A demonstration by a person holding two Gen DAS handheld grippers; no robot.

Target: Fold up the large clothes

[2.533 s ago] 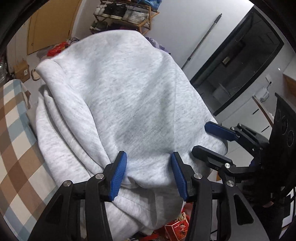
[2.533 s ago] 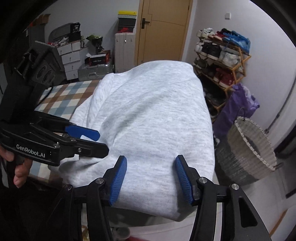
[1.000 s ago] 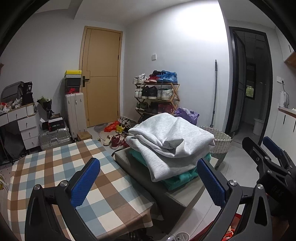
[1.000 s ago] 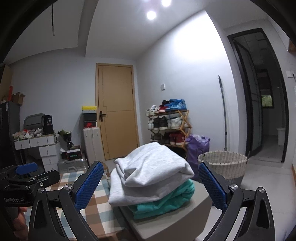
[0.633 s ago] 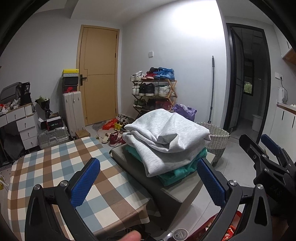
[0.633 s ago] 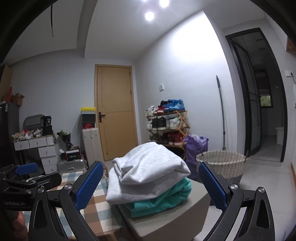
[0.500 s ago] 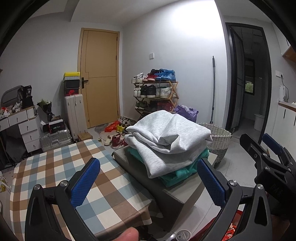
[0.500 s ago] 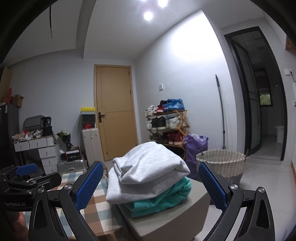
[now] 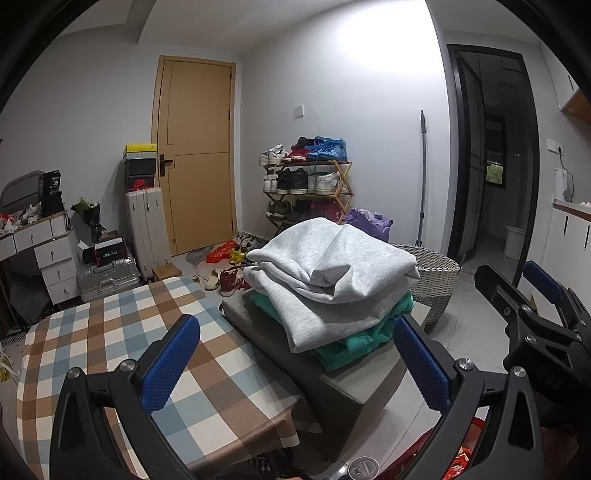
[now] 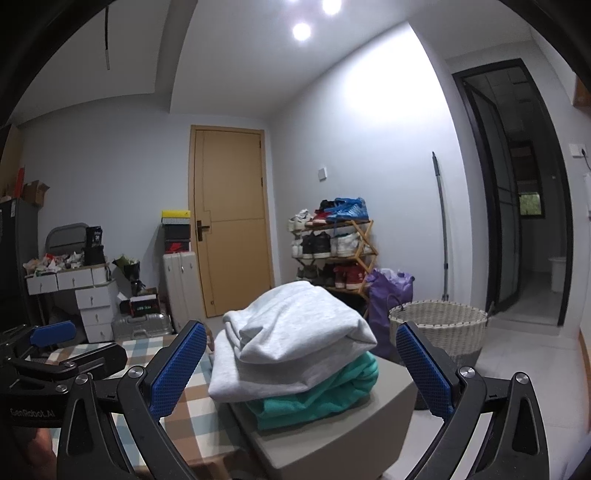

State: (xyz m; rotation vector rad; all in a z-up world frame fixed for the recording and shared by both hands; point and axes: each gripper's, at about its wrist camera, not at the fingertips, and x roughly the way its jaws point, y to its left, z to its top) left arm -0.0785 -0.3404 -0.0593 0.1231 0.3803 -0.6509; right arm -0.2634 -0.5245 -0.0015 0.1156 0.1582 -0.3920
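Grey folded sweatshirt (image 9: 332, 273) sits on a teal garment (image 9: 365, 339), stacked on a grey box (image 10: 332, 435) ahead of both sets of fingers, well clear of them. Left gripper (image 9: 295, 365) and right gripper (image 10: 301, 365) are both spread wide, grasping nothing.

Pale grey walls (image 10: 122, 177) meet at a closed wooden door (image 10: 231, 218), with two ceiling spotlights (image 10: 301, 31) lit above. A wooden shoe rack (image 9: 306, 184) full of sneakers stands right of the door, a white suitcase (image 9: 146, 229) and stacked shoeboxes (image 9: 140, 166) to its left. A woven basket (image 10: 439, 325) sits on the light tiled floor (image 10: 528, 354) near a dark-framed doorway (image 9: 487, 147), and a checked tablecloth (image 9: 110, 332) covers the near table.
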